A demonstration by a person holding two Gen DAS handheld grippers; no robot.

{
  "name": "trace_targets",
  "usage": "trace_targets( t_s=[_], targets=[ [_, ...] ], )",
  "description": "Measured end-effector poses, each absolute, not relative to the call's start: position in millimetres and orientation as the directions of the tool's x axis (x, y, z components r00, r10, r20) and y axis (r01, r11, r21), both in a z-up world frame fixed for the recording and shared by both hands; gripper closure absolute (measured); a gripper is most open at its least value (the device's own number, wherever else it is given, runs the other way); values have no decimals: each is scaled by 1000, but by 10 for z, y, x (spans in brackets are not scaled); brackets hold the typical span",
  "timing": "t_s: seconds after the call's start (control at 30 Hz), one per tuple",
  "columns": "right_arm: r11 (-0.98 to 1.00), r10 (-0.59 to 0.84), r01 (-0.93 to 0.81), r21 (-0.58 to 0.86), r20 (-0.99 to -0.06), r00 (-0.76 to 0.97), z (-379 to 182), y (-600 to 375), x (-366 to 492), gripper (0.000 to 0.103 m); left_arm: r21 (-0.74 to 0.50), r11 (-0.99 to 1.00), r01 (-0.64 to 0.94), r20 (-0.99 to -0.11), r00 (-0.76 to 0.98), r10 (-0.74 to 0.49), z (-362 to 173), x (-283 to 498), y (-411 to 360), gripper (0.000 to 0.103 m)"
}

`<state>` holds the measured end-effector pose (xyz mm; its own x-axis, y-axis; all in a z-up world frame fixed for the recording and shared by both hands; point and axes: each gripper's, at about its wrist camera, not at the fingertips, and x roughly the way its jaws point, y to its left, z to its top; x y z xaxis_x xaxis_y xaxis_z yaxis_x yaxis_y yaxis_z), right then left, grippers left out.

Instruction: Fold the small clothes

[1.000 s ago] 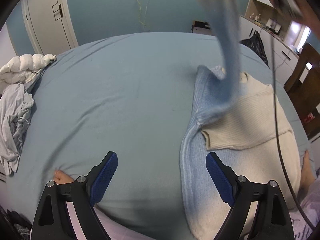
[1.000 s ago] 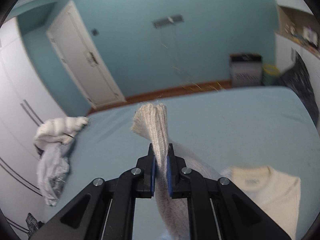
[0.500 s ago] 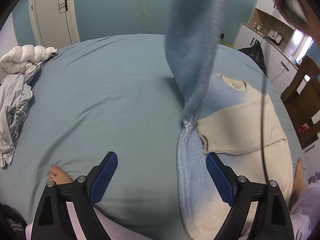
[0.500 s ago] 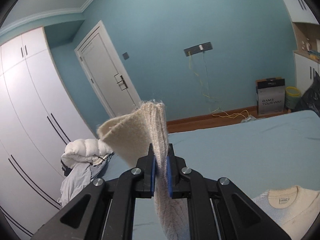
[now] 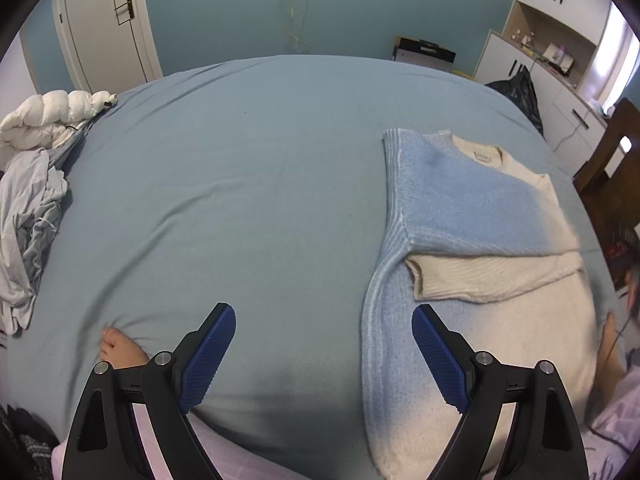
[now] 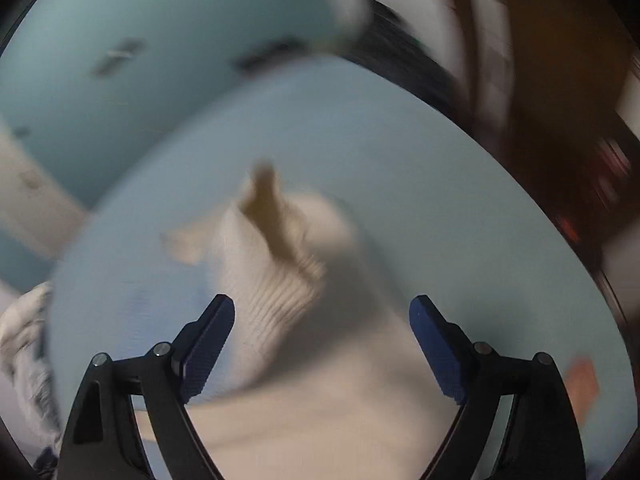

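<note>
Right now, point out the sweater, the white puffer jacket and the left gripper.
sweater [image 5: 472, 200], left wrist view, on the blue folded-over sleeve.
white puffer jacket [image 5: 48, 116], left wrist view, on its quilted bulk.
left gripper [image 5: 324, 354], left wrist view, midway between its fingertips.

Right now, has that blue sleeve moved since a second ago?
Yes. The blue sleeve has dropped from hanging high against the wall and lies across the sweater's chest, above the cream sleeve. The right gripper is open.

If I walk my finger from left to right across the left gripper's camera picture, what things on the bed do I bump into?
Pile of grey and white clothes → bare foot → open stretch of blue bed sheet → blue and cream sweater, with both sleeves folded across it.
</note>
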<state>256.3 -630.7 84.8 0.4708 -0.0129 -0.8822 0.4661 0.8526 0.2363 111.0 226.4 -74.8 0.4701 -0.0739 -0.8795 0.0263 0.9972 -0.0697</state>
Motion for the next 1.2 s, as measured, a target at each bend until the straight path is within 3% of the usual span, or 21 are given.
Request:
trace_targets(
  t_s=[0.1, 0.17, 0.27, 0.4, 0.5, 0.53, 0.6, 0.67, 0.7, 0.93, 1.07, 1.17, 1.2],
  targets=[
    [719, 49, 636, 278, -935, 353, 7, -6968, 2051, 15, -40, 998, 40, -888, 457, -54, -793, 1145, 2147, 13],
    [684, 130, 669, 289, -952, 277, -257, -7130, 2015, 15, -20, 998, 52, -889, 455, -42, -806, 1168, 2065, 13],
    [711, 196, 590, 382, -914, 356, -126, -7052, 2239, 15, 2, 998, 65, -892, 451, -27, -832, 1206, 1966, 13],
    [629, 417, 473, 616, -782, 464, -91, -6796, 2658, 15, 8, 998, 68, -899, 437, -22, -872, 1243, 1896, 13],
    [675, 373, 519, 525, -849, 374, -274, -6635, 2962, 21, 18, 996, 86, -905, 424, -21, -917, 1227, 1846, 13],
    [704, 331, 534, 468, -882, 336, -334, -6626, 3044, 33, 24, 995, 95, -906, 424, -19, -925, 1216, 1835, 13],
    [704, 292, 559, 438, -896, 335, -416, -6624, 3142, 43, 38, 993, 109, -905, 425, -11, -937, 1203, 1827, 13],
    [708, 249, 557, 434, -892, 378, -375, -6679, 3170, 76, 46, 993, 110, -905, 425, -5, -943, 1204, 1838, 13],
    [731, 219, 551, 402, -903, 369, -364, -6706, 3204, 98, 42, 993, 109, -906, 424, -8, -942, 1210, 1850, 13],
    [776, 184, 423, 468, -810, 557, 316, -6567, 3015, 98, 14, 996, 91, -911, 411, -25, -944, 1219, 1933, 13],
    [790, 168, 450, 417, -852, 496, 203, -6590, 3042, 98, 18, 996, 91, -907, 420, -22, -916, 1211, 1946, 13],
    [788, 23, 577, 216, -946, 322, -214, -6587, 3006, 83, 17, 995, 96, -907, 420, -25, -919, 1205, 1946, 13],
    [776, -26, 617, 129, -971, 236, -304, -6663, 3011, 72, 22, 995, 99, -908, 419, -22, -924, 1208, 1942, 13]
  ],
)
